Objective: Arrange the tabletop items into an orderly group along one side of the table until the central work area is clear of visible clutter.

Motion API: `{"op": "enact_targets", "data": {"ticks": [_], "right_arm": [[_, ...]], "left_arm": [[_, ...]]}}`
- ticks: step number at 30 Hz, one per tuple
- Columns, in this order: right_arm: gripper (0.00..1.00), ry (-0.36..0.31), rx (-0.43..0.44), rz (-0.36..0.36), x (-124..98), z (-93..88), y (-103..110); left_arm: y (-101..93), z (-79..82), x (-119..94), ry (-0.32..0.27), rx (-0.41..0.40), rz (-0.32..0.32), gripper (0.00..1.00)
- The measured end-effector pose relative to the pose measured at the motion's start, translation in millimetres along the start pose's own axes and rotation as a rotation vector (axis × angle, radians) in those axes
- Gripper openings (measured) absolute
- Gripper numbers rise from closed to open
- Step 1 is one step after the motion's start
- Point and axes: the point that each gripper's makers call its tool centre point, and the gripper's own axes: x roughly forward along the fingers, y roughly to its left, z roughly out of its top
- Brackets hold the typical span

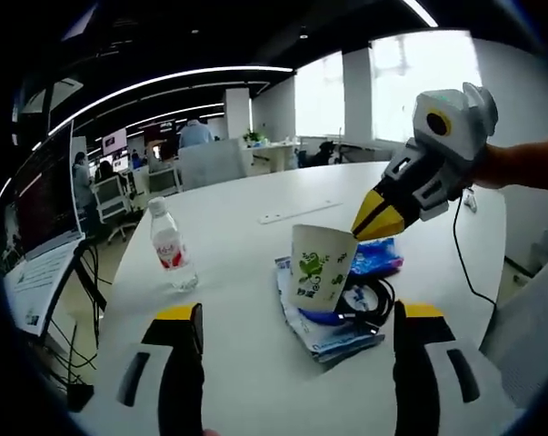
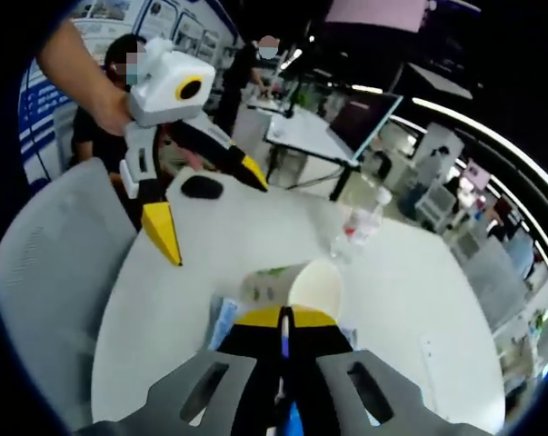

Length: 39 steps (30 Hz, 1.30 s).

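Office desks, monitors and long ceiling lights ring a round white table (image 1: 255,363) on which both grippers work.

In the left gripper view, the left gripper (image 1: 292,350) has its two black, yellow-tipped fingers (image 1: 178,345) spread wide, nothing between them. Just beyond the gap stands a white paper cup (image 1: 319,268) with a green print, upright on a pile of blue-and-white packets (image 1: 323,331). A coiled black cable (image 1: 369,304) lies on the pile, beside the cup and nearer the right finger. Past the left finger, a clear water bottle (image 1: 172,245) with a red label stands upright, apart from the cup. Further out a thin white strip (image 1: 301,212) lies flat on the table. The right gripper (image 1: 378,221) reaches in from the right, its yellow tips pressed together at the cup's rim; I cannot tell whether they touch it.

In the right gripper view, the right gripper (image 2: 285,320) has its yellow tips closed, with a thin blue-and-white object (image 2: 283,350) showing in the slit between the fingers; what it is cannot be made out. Just past the tips is the cup (image 2: 301,286), its open mouth facing the camera. Beyond it stands the bottle (image 2: 360,222). To the left the left gripper (image 2: 210,209) hangs over the table, fingers parted, near a grey mesh chair back (image 2: 51,272). A dark oval object (image 2: 202,187) rests on the table behind it.
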Motion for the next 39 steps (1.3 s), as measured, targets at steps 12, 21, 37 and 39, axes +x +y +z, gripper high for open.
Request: {"op": "enact_targets", "data": {"ticks": [12, 21, 37, 39], "right_arm": [[0.00, -0.020, -0.011, -0.036, -18.6, 12.1, 11.7], [0.00, -0.012, -0.047, -0.046, -30.6, 20.0, 16.0], [0.00, -0.020, -0.147, -0.029, -28.2, 41.5, 34.9], [0.00, -0.027, -0.149, -0.025, -28.8, 43.3, 36.0]], "left_arm": [[-21.3, 5.7, 16.6, 0.005, 0.047, -0.054, 0.83], [-37.3, 12.5, 25.4, 0.000, 0.075, -0.087, 0.81], [-41.2, 13.7, 30.8, 0.029, 0.106, -0.093, 0.63], [-43.0, 12.0, 31.5, 0.041, 0.121, -0.101, 0.61]]}}
